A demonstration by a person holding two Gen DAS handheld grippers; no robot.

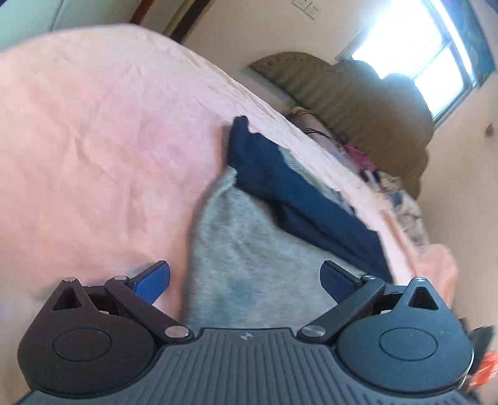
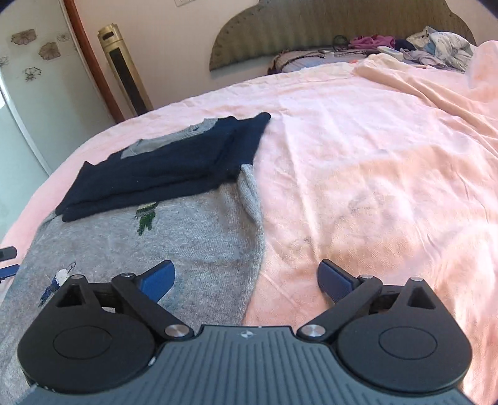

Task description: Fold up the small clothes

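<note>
1. The grey knit sweater (image 2: 174, 236) lies flat on the near left of the bed, navy sleeves (image 2: 162, 174) crossed over its far half.
2. I judge the sleeves done; next I must grip the near hem and carry it far.
3. My left gripper (image 1: 244, 280) and right gripper (image 2: 246, 278) are both spread wide, empty.
4. Pink bedsheet (image 2: 358, 155), padded headboard (image 2: 311, 28), bright window (image 1: 407, 40).
</note>
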